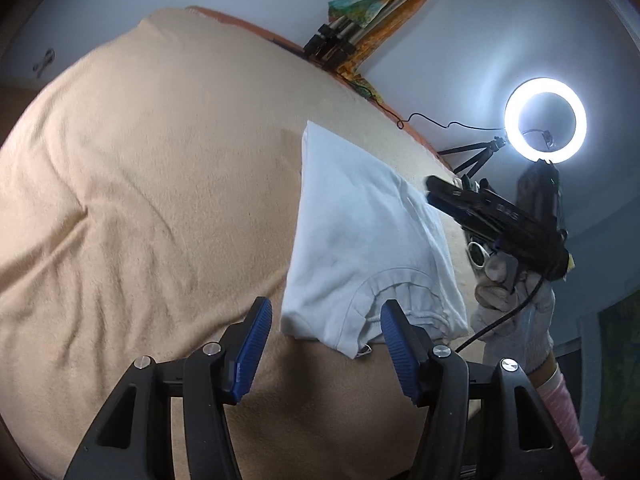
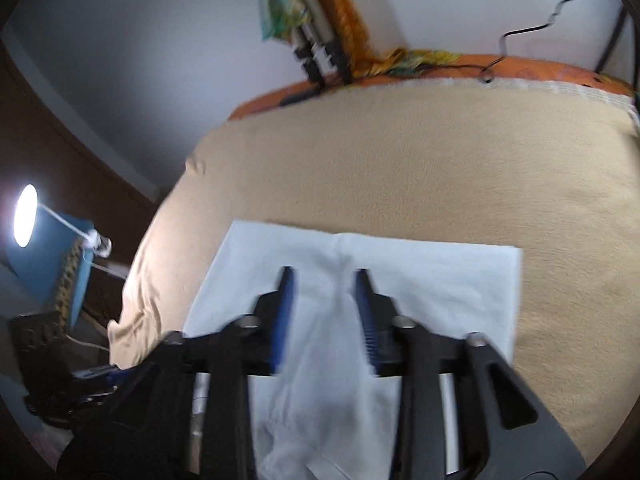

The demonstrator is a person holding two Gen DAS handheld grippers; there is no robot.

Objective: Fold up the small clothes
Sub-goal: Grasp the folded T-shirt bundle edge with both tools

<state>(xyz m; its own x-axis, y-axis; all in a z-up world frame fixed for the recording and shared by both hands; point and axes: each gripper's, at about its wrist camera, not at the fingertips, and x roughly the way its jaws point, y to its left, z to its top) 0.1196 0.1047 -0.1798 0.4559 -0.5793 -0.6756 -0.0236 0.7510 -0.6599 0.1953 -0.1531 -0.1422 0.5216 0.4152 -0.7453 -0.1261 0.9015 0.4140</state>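
one white t-shirt (image 1: 360,240) lies on one bed (image 1: 140,160) under one beige blanket (image 2: 440,160). two hand-held grippers: left hand-held gripper (image 1: 326,344), right hand-held gripper (image 2: 325,312). one ring light (image 1: 545,120), one tripod (image 1: 476,156), one lamp (image 2: 24,216).

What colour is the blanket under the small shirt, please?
The blanket is plain beige; the left wrist view shows it best.

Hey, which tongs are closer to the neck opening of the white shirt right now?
Left. The left tongs sit open right at the collar of the white shirt. The right tongs hover open over the shirt's middle, farther from the collar.
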